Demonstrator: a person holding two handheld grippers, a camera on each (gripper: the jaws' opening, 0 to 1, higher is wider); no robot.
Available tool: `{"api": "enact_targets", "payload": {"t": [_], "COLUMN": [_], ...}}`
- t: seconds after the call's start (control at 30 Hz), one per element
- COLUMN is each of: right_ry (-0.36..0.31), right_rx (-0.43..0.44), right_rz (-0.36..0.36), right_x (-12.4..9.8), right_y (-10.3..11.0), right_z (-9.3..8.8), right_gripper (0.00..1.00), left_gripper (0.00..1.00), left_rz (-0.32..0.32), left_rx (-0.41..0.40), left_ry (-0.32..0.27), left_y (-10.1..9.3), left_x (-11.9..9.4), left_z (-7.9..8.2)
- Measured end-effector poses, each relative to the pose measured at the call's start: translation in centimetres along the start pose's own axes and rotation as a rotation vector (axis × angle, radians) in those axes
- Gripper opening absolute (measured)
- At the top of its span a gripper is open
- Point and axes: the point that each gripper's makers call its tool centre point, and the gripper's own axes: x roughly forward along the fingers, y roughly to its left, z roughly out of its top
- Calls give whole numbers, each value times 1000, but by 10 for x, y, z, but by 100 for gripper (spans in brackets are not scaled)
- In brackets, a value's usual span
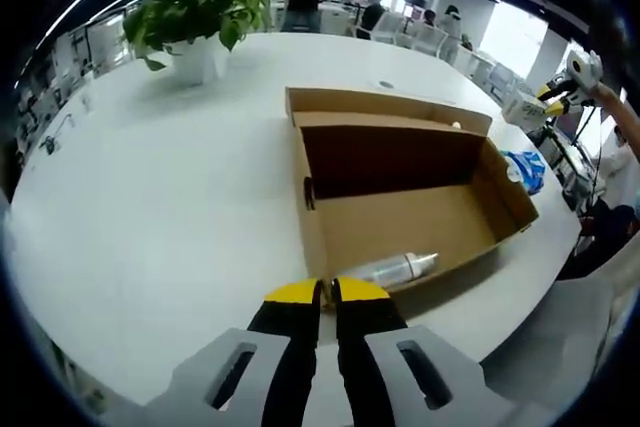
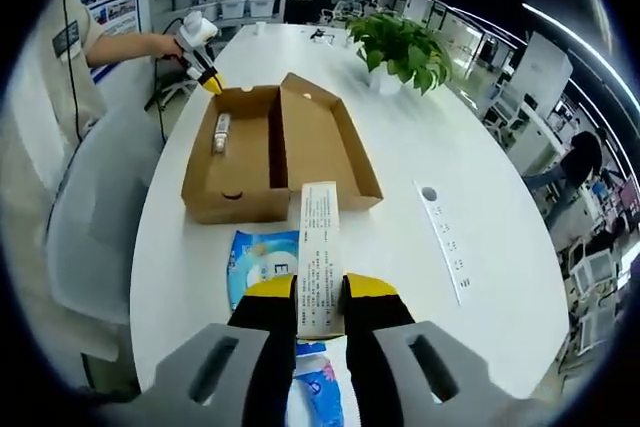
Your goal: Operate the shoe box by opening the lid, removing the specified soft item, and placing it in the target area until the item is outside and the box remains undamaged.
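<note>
Gripping a paper slip — right gripper, box open.

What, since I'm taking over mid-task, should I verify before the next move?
1. Shoe box lid open: ok.
2. Box undamaged: ok, no tear visible.
3. Right gripper grip: ok, shut on the white printed carton.
4. Carried carton is the soft item: cannot tell.
5. Drop spot: not ok, a blue packet lies on the table under the carton.
6. Left gripper free: ok, fingers shut, empty, beside the box, where a bottle lies.
</note>
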Motion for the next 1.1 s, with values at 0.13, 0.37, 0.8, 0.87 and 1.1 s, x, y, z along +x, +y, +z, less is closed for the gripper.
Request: {"api": "enact_targets", "payload": {"t": [0.13,0.37,0.8,0.87,1.1], "right_ry": [29,78,151,158,191], "right_rx": [-5,-19,-29,-27,-23], "right_rz": [2,2,14,13,12], "right_x": [1,6,14,15,18], "right_y": [-4,-11,-21,-23,-29], "right_z": [-12,-32,-67,-71,-92], "right_gripper": [14,14,14,14,15], "left_gripper": [2,2,2,2,2], "left_rz": [1,0,5,6,7], "left_rx": [-4,5,-1,-1,-3], "left_ry": [-1,-2,5,5,12], "left_y": [0,0,0,0,1], "left_x": [0,1,2,2,3], "left_z": [0,0,-1,-1,-1]}}
